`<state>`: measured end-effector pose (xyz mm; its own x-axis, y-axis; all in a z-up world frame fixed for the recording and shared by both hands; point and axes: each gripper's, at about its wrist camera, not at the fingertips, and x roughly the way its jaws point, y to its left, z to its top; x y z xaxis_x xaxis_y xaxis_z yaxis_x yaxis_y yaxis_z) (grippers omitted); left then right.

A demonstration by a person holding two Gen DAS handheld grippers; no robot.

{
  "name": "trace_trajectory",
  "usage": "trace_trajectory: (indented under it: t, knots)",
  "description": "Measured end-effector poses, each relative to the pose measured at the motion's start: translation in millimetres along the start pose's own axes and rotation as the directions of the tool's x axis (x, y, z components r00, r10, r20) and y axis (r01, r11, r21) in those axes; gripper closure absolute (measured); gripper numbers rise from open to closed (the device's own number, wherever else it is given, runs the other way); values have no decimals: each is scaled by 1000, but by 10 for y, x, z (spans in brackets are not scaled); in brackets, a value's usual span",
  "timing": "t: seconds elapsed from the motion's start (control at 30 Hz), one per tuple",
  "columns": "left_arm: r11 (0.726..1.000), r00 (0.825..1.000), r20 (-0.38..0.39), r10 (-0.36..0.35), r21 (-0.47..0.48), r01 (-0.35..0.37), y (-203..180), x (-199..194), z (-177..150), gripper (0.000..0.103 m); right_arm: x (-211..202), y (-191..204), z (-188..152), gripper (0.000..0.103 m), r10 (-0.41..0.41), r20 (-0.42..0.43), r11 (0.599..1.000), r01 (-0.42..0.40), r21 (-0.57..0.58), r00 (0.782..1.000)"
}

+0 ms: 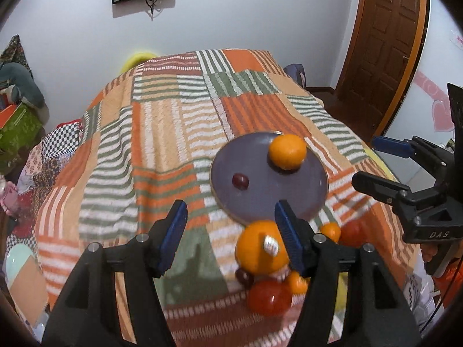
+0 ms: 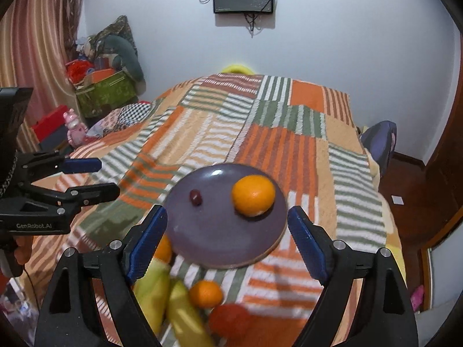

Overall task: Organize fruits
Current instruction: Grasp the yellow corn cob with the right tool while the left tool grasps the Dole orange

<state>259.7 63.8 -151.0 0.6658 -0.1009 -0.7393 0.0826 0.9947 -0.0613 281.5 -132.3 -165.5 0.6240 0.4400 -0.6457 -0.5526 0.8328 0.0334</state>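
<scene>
Striped patchwork bedspread (image 1: pixel 162 133) fills the left wrist view, a purple plate (image 1: pixel 260 199) lying on it with an orange (image 1: pixel 287 151) at its far right and a dark grape (image 1: pixel 240 180) near its middle. The left gripper (image 1: pixel 231 232) hangs wide open and empty over the near pile: a big stickered orange (image 1: pixel 257 248) just inside its right finger, a red tomato (image 1: pixel 269 296) below it. The right gripper (image 1: pixel 373 159), at right, also stands spread, holding nothing

From the right wrist view, the same plate (image 2: pixel 220 237) sits between the parted fingers; an orange (image 2: pixel 253 195) and grape (image 2: pixel 196 197) rest on it. Near the camera lie a small mandarin (image 2: pixel 206 294), a tomato (image 2: pixel 230 319) and yellow-green fruit (image 2: pixel 162 297), blurred. Judged by look, the oranges are firm and round and should roll on soft bedding, so take them across the widest girth; the tomato likely bruises, needing a gentle squeeze
</scene>
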Motion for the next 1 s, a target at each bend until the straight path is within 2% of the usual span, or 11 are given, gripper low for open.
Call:
trace_trajectory:
  t: [0.37,0.53,0.67,0.73,0.77,0.8,1.0]
  knots:
    - [1000,998,-54,23,-11,-24,57,-77,-549,40,254,407,-464,20,86,-116,996,-83,30,990]
    - [1000,997,-82,1,-25,-3,54,-34,-718,40,416,493,-567,41,96,-173,995,-91,35,980]
    - [1000,994,-108,-3,-15,2,4,55,-790,40,494,522,-620,46,107,-201,994,-102,33,974]
    - [1000,993,-117,-9,-12,8,-20,98,-807,40,517,529,-649,58,117,-215,993,-112,35,970]
    - [1000,993,-121,-13,-14,12,-30,119,-809,40,514,525,-664,59,136,-217,991,-129,44,967]
    - [1000,992,-123,-17,-14,16,-38,134,-812,40,496,519,-668,64,142,-209,990,-135,49,967]
    - [999,991,-130,-37,-10,35,-129,269,-729,40,336,493,-684,68,151,-168,988,-142,64,974]
